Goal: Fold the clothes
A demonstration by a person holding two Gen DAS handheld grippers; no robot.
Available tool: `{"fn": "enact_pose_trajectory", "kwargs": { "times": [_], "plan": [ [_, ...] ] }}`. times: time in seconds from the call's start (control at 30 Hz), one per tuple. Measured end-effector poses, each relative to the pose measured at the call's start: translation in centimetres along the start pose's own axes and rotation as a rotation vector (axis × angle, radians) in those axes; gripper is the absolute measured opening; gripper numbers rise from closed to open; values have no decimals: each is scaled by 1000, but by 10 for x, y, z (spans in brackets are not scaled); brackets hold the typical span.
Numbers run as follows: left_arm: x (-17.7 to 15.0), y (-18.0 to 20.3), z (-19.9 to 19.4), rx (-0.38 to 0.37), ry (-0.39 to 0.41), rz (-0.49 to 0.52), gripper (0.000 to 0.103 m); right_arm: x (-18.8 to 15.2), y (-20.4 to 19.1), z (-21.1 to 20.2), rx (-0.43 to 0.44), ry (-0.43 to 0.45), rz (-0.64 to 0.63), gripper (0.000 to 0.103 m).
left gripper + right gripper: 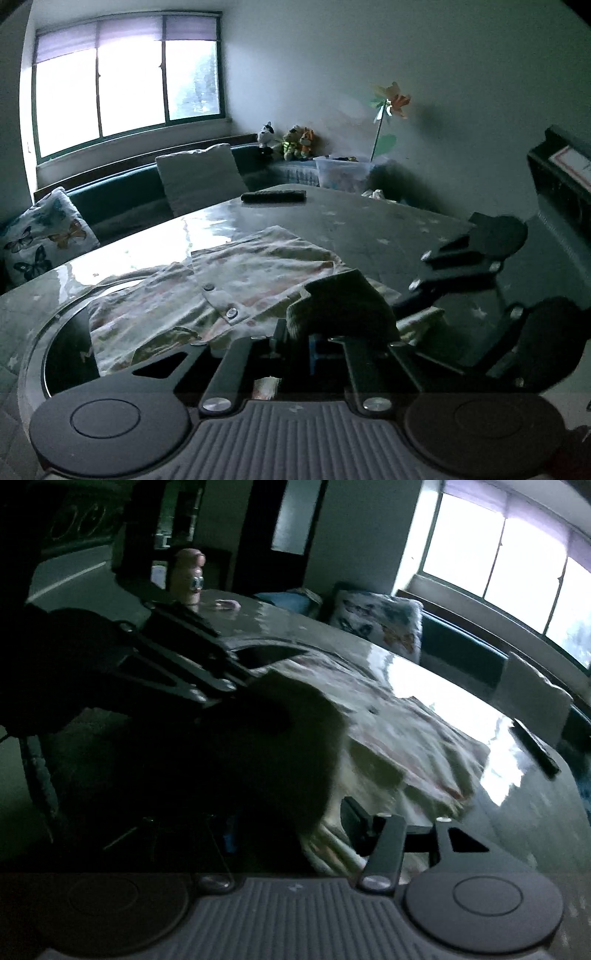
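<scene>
the pale printed shirt (236, 280) is lying spread over the glossy bench (369, 221), its buttoned front facing up and its far edge reaching toward the middle of the bench top. part of it is draping over a dark round opening (66, 350) set into the bench at the left of the left wrist view.

the left gripper (317, 343) is sitting at the near edge of the shirt, and its jaws are standing nearly closed, pinching a raised fold of the fabric that is bunching up dark between them. the right gripper (465, 273) is showing at the right of the same view, reaching in just beside the left one at the same near edge.

in the right wrist view the shirt (406, 746) is blurring with motion, and a thick fold of it is lying across the right gripper (295, 834). its jaws are standing partly apart with cloth between them, but the view is too dark to tell whether the pads are pressing on it. the left gripper (221, 686) is showing at the upper left, meeting the shirt.

a dark remote (273, 196) is lying on the far side of the bench, well apart from the shirt. a butterfly cushion (40, 240) is resting on the window seat beyond.
</scene>
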State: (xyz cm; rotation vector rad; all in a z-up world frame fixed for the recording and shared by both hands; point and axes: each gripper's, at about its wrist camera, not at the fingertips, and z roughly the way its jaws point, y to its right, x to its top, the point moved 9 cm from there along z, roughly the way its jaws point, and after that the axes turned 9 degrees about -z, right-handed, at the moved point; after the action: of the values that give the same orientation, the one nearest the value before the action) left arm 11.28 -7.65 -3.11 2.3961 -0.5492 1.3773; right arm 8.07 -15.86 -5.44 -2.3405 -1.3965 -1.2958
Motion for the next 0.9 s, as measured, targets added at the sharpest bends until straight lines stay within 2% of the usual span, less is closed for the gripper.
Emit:
{"fn": "enact_pose_trajectory", "kwargs": {
  "times": [0.07, 0.1, 0.17, 0.23, 0.3, 0.4, 0.67, 0.73, 0.83, 0.9],
  "plan": [
    [-3, -4, -3, 7, -7, -6, 14, 4, 0, 6, 21, -1, 28, 41],
    [-5, -5, -6, 12, -6, -4, 15, 5, 4, 8, 19, -6, 48, 33],
    [-9, -8, -15, 29, 2, 10, 19, 7, 12, 9, 32, -7, 107, 28],
    [-14, -10, -25, 53, 7, 33, 37, 10, 20, 6, 47, 2, 167, 18],
    [-21, -12, -33, 77, 6, 60, 48, 13, 26, 3, 49, 14, 198, 16],
    [-32, -16, -38, 117, -6, 104, 51, 21, 36, -2, 49, 38, 231, 15],
    [-49, -42, -24, 259, -36, 220, 51, 29, 41, -3, 29, 57, 223, 13],
    [-52, -47, -21, 276, -42, 249, 35, 29, 41, -3, 23, 59, 224, 12],
    [-54, -52, -20, 294, -38, 273, 19, 28, 39, -5, 13, 65, 222, 10],
    [-51, -52, -24, 289, -25, 269, 12, 29, 37, -8, 11, 75, 218, 9]
  ]
}}
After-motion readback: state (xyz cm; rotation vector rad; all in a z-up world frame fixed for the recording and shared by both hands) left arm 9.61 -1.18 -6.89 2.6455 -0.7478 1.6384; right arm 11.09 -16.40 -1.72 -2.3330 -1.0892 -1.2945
